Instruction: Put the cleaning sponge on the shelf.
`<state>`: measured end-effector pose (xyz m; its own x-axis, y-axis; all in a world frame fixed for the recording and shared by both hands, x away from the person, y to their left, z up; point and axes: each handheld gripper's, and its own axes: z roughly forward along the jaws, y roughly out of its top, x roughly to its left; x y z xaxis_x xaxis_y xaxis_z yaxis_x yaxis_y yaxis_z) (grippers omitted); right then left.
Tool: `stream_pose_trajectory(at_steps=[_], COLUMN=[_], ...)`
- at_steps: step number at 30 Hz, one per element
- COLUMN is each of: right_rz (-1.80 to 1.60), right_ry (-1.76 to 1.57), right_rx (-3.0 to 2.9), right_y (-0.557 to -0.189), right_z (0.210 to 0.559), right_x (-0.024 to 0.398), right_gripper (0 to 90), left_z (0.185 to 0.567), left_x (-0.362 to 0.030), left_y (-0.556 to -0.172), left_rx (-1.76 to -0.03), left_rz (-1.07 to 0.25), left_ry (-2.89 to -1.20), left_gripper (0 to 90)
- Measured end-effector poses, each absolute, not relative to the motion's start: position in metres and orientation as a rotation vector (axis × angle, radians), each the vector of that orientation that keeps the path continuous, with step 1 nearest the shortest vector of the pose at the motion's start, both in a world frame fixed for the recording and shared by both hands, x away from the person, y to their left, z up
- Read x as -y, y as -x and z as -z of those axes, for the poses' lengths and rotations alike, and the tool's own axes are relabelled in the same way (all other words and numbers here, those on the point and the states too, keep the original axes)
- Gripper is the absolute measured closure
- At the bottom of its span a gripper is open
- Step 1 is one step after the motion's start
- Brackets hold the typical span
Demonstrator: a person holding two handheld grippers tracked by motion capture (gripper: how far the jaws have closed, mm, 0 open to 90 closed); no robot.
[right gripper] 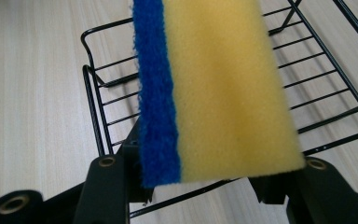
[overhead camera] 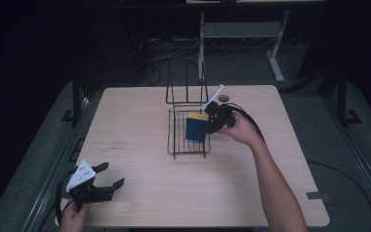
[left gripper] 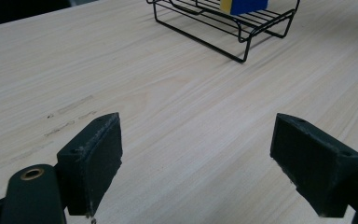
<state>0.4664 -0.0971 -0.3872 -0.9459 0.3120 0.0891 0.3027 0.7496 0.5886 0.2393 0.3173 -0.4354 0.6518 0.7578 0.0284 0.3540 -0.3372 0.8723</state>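
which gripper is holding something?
The right gripper: it is shut on the sponge over the wire rack. The left gripper sits open near the table's front-left corner.

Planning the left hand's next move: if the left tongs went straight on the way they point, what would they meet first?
Bare table first, then likely the wire rack holding the sponge. The left tongs stand open; depth is unclear.

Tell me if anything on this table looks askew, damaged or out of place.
Nothing stands out. The black wire rack sits flat on the wooden table. The right gripper holds the blue and yellow sponge over the rack, undamaged. The left gripper is open above bare wood, near faint scuff marks.
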Motion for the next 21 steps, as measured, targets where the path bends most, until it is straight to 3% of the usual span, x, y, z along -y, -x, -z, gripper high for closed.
stream_pose_trajectory(at_steps=[21], right_rz=[-1.002], right_ry=[-0.511], right_rx=[-2.922], right_y=[-0.4613], right_z=[0.3861], right_x=[0.1021], right_gripper=[42.5], left_z=[0.4355], left_x=[-0.3164], left_y=[-0.2399], left_rx=[-0.871], left_rz=[-0.547], left_ry=[-1.942], left_gripper=[16.2])
